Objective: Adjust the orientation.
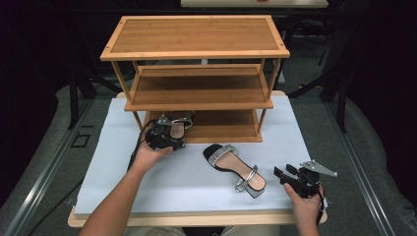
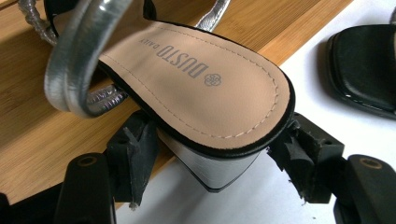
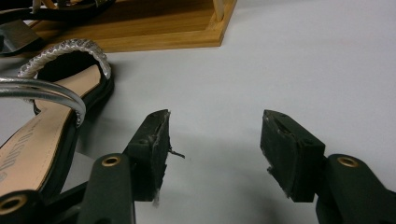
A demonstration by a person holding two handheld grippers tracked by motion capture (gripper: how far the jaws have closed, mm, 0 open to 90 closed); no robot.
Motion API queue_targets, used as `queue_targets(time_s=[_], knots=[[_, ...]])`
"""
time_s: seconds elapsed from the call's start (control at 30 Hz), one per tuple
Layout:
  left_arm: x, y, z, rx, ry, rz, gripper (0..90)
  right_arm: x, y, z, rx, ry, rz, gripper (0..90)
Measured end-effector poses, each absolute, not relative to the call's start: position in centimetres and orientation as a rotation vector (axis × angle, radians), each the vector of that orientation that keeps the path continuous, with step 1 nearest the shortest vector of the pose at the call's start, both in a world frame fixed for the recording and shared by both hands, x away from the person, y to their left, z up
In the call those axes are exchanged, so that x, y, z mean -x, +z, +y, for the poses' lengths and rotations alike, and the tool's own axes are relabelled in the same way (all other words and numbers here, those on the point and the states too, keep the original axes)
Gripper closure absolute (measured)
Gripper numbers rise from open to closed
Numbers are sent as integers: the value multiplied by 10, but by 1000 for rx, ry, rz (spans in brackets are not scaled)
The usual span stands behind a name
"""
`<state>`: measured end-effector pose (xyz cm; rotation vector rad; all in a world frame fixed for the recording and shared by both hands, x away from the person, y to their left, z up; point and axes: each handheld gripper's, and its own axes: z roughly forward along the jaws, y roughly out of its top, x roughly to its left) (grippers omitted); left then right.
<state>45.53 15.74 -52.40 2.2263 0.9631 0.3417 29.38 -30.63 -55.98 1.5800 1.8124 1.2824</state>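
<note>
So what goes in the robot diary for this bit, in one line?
left gripper: around sandal heel at bottom shelf | right gripper: open, empty | second sandal: on table

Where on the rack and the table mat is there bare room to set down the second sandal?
The wooden shoe rack's top and middle shelves are bare, as is the bottom shelf's right part. The white mat is free right of the rack and along its left edge. The crowded spot is bottom-left, around the sandal and the left hand-held gripper.

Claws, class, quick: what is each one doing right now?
Left claw: jaws either side of the heel of the sandal on the rack's bottom shelf; grip cannot be told.
Right claw: open, holding nothing.
</note>
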Motion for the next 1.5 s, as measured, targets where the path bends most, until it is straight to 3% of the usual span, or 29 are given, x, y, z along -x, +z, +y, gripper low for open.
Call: queue_targets(time_s=[0.63, 0.9, 1.27, 1.5], knots=[[-451, -533, 164, -2180, 299, 1030, 327, -293, -559, -303, -1572, 1239, 1848, 419], [-419, -525, 170, -2128, 249, 1054, 342, -292, -553, -298, -1549, 1218, 1862, 412], [-357, -521, 198, -2123, 177, 1046, 404, -294, -502, -265, -1358, 1032, 2087, 438], [-342, -530, 216, -2109, 167, 1084, 419, -311, -477, -251, -1280, 1019, 2196, 437]])
